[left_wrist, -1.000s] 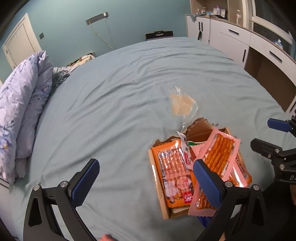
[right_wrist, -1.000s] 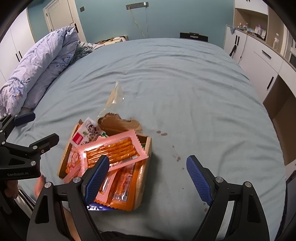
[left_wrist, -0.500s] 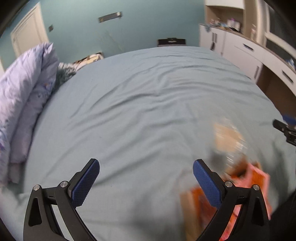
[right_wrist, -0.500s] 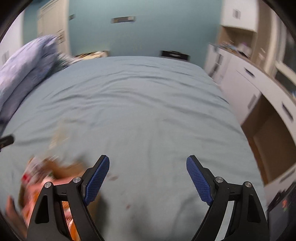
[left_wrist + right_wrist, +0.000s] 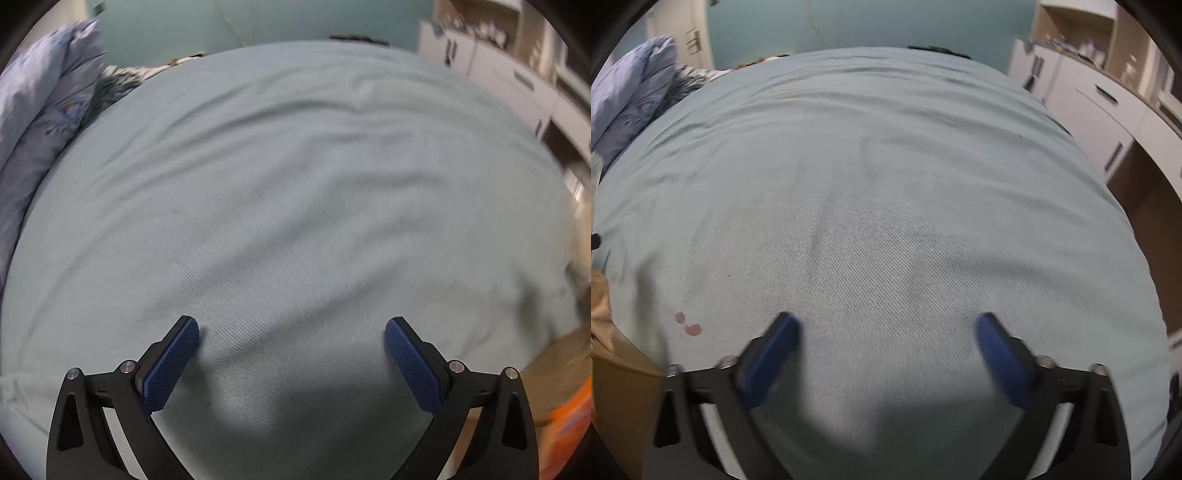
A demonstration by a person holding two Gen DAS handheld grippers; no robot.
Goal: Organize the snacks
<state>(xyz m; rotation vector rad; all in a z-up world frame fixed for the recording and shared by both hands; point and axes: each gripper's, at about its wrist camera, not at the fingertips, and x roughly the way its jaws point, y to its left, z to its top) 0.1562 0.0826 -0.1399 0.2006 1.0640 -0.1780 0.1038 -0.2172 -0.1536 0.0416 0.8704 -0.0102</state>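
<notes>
Box (image 5: 554, 373) w/ orange snack pack (image 5: 570, 417), blurred, at 4 o'clock; bedsheet (image 5: 295, 206) bare ahead. Left gripper (image 5: 291, 334) jaws apart, empty; right gripper (image 5: 886, 332) jaws opening, empty.

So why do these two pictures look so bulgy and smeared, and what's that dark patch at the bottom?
Left wrist view: the fisheye lens bulges the bedsheet; the right edge smears with motion. Right wrist view: the right gripper, its jaws opening over bare sheet, blurs; the cabinets stay fairly clear. Both views: a soft shadow lies below the fingers.
</notes>
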